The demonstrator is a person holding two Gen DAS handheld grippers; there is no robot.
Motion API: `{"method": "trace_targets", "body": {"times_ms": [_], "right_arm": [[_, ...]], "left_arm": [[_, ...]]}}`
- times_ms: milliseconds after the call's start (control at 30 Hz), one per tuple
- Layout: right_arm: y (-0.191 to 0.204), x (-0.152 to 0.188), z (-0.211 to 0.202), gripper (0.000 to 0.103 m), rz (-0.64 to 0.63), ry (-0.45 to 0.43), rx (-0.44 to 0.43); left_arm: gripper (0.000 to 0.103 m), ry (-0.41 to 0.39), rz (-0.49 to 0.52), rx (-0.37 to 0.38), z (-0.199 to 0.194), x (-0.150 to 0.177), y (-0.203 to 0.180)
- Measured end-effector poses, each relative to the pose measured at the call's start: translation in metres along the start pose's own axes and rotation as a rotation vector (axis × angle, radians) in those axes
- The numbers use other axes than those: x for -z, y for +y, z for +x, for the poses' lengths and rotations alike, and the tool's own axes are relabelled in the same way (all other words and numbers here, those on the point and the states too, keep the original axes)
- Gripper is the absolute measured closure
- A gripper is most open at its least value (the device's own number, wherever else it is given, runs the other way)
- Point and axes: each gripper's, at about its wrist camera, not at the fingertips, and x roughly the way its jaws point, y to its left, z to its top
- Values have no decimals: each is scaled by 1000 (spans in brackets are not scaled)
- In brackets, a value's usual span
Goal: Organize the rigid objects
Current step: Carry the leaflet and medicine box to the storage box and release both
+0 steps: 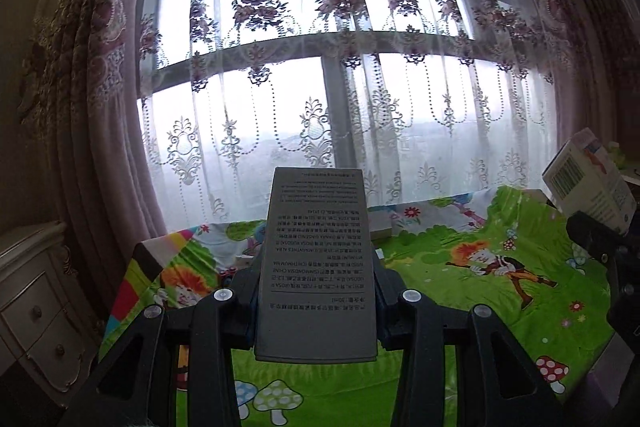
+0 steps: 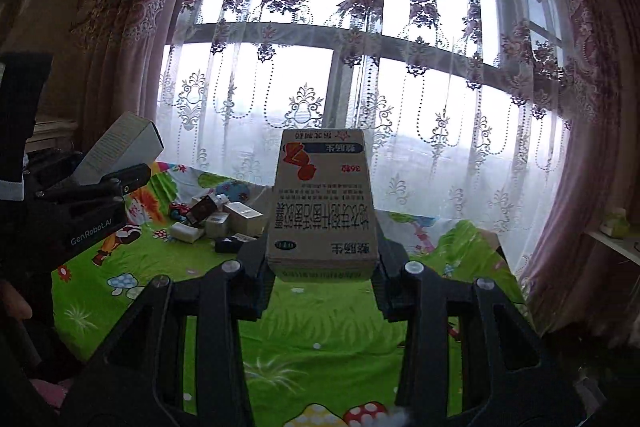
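My left gripper (image 1: 316,267) is shut on a tall grey carton (image 1: 316,259) printed with small text, held above the cartoon bedspread (image 1: 460,299). In the right wrist view that same gripper (image 2: 132,179) and its grey carton (image 2: 120,147) show at the left edge. My right gripper (image 2: 322,247) is shut on a beige medicine box (image 2: 324,203) with a red and blue logo, lifted above the bed. The left wrist view catches this box (image 1: 588,179) at its right edge. A pile of several small boxes (image 2: 218,219) lies on the bedspread near the window.
A lace curtain (image 2: 360,67) covers the large window behind the bed. A cream chest of drawers (image 1: 36,311) stands left of the bed. A white shelf (image 2: 616,243) juts in at the right. A person's dark sleeve (image 2: 20,115) shows at the left.
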Motion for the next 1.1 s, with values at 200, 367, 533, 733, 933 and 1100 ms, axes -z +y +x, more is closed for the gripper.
{"method": "trace_targets", "body": {"times_ms": [200,367,533,733,933,1100], "right_arm": [[-41,11,-20,59,33,54,98],[-77,25,-29,59,58,239,167],[-123,45,-58,59,121,409,273],[-182,71,-94,59,228,587,363],[-223,94,-121,58,295,705,429],[-248,124,-134,59,369,784,464]], "left_arm": [[60,44,86,225,2,-4,-69],[60,148,188,444,1,0,-134],[60,195,336,621,-23,4,-197],[60,342,491,838,-47,20,-266],[60,402,604,944,-63,27,-311],[60,499,633,996,-65,38,-344]]}}
